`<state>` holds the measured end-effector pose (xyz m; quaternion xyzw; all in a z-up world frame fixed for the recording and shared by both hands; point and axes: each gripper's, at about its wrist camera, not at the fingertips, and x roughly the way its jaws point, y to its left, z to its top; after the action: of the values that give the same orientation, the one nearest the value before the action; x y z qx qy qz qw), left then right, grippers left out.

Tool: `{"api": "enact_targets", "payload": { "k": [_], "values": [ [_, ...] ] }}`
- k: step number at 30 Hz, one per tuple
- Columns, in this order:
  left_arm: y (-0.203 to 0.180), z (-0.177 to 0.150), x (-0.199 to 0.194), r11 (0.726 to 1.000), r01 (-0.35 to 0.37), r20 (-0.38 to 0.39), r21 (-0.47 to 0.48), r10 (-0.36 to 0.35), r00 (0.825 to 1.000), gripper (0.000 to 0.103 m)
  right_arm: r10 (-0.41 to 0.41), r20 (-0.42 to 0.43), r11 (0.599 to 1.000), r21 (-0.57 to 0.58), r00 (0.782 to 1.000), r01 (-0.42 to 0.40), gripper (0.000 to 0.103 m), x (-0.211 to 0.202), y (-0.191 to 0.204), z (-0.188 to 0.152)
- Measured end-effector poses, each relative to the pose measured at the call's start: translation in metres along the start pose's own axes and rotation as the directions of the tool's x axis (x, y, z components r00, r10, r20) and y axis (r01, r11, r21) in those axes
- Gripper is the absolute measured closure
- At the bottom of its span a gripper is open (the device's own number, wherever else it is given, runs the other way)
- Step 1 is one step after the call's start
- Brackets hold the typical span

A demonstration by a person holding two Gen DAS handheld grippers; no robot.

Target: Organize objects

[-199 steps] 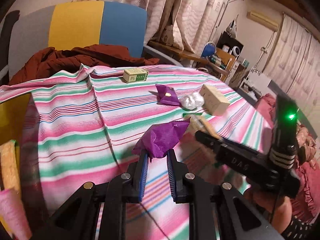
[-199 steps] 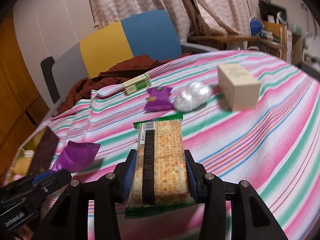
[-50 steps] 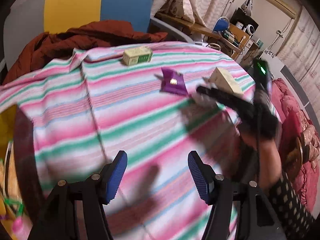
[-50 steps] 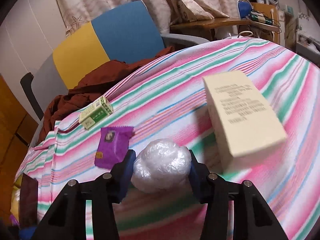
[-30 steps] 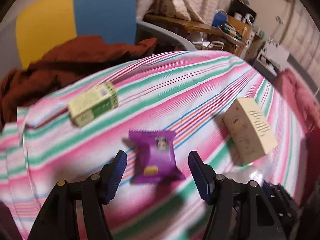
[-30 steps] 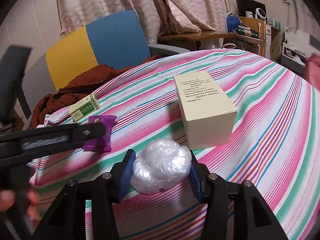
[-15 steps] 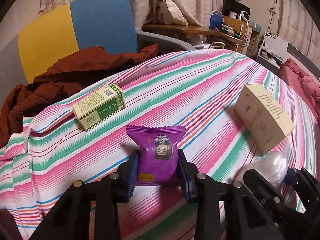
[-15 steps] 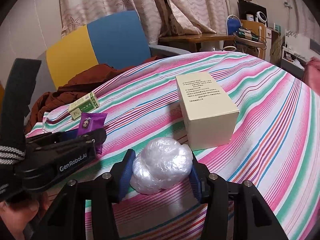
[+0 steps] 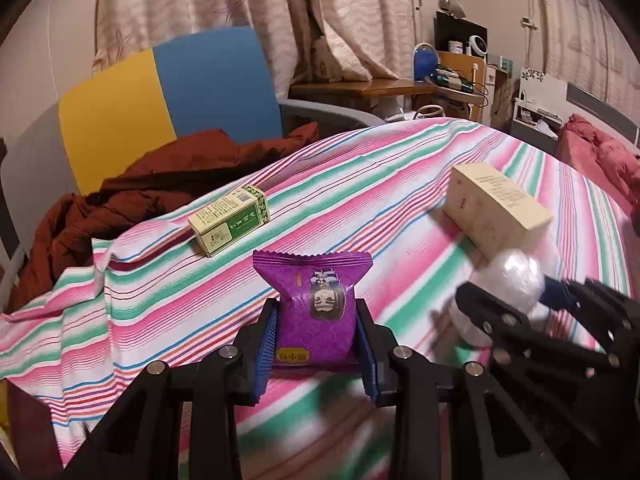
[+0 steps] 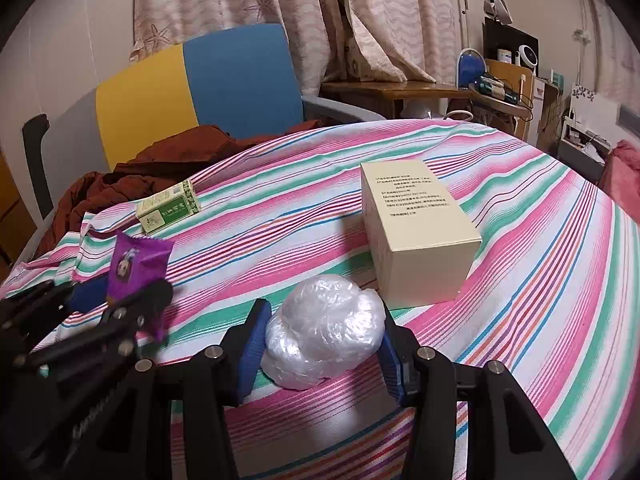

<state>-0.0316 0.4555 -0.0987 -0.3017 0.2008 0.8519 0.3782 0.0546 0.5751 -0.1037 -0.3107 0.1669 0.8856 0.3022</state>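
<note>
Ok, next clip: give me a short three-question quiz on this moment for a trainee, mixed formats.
1. True or false: the left tongs are shut on the purple snack packet.
2. Multiple choice: what do the right tongs hold? A) the cream box B) the clear plastic-wrapped ball C) the small green box
3. Fill in: two boxes lie free on the striped cloth, the small green box and the ____ box.

Key
1. True; the blue pads press both sides of the packet.
2. B, the clear plastic-wrapped ball.
3. Cream; the cream box lies just behind the ball.
</note>
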Motion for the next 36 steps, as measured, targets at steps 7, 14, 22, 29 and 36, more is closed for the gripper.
{"api": "enact_targets", "payload": {
  "k": [7,14,22,29,36],
  "values": [
    [-0.007,-0.015,-0.024,1.000,-0.005,0.038,0.022,0.004,0.999,0.067,-0.024,0.027,0.999,-0.034,0.999,0.025,0.052,-0.005,0.007,0.001],
    [-0.004,-0.034,-0.055,1.000,0.019,0.078,0.010,-0.020,0.997,0.068,-0.030,0.107,0.996,-0.083,0.994,0.039,0.054,-0.021,0.019,0.001],
    [-0.002,-0.056,-0.082,0.999,0.037,0.102,0.022,-0.039,0.994,0.068,0.000,0.154,0.987,-0.158,0.988,0.024,0.061,-0.040,0.037,-0.006],
    [0.003,-0.069,-0.095,0.999,0.043,0.105,0.010,-0.044,0.994,0.068,0.052,0.149,0.985,-0.171,0.988,-0.026,0.068,-0.051,0.043,-0.015],
    [0.009,-0.082,-0.108,0.999,0.052,0.113,-0.009,-0.050,0.992,0.067,0.107,0.151,0.990,-0.105,0.983,-0.091,0.072,-0.069,0.033,-0.027]
  ]
}}
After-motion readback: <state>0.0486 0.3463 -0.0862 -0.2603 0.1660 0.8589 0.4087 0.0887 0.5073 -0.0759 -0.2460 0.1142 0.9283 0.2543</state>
